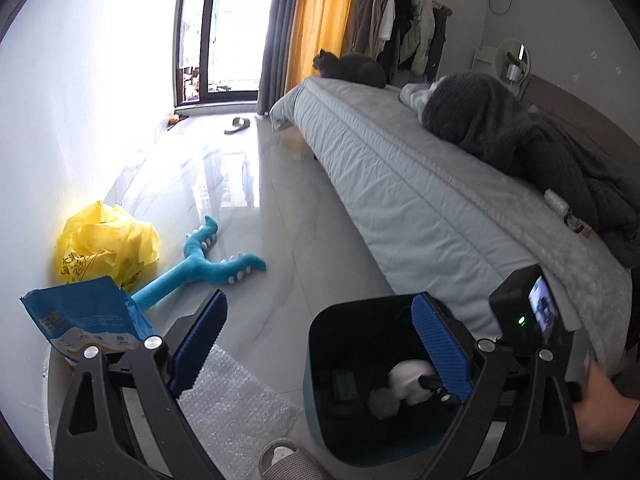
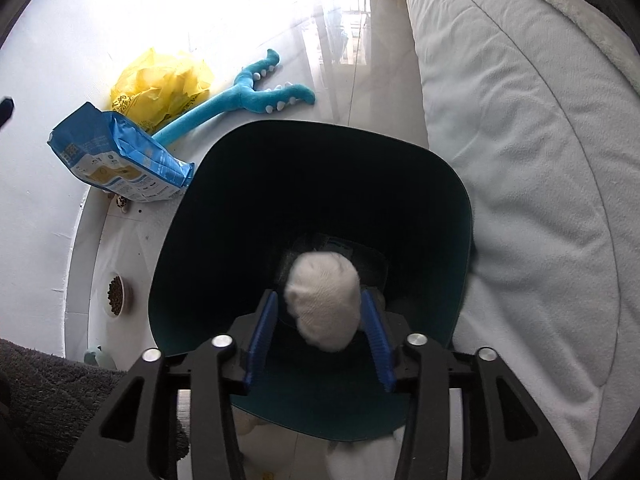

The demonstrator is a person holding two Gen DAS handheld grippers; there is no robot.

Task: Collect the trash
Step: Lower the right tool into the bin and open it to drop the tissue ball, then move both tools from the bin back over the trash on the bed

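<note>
Bedroom floor bin (image 2: 200, 240) — right gripper (image 2: 322, 340) loosely flanks white wad (image 2: 324, 300), grip unclear.

Left tongs (image 1: 320, 344), black frame with blue ribbed pads (image 1: 200, 344): pitched moderately downward, pads spread wide, nothing between them. Right tongs (image 2: 322, 338), same build: pointed steeply downward, blue ribbed pads (image 2: 262, 340) partly apart, flanking a white fluffy wad (image 2: 324, 304) without visibly pressing it. In the left wrist view, a bare hand (image 1: 604, 412) grips the right tongs' handle, right of the left tongs.
</note>
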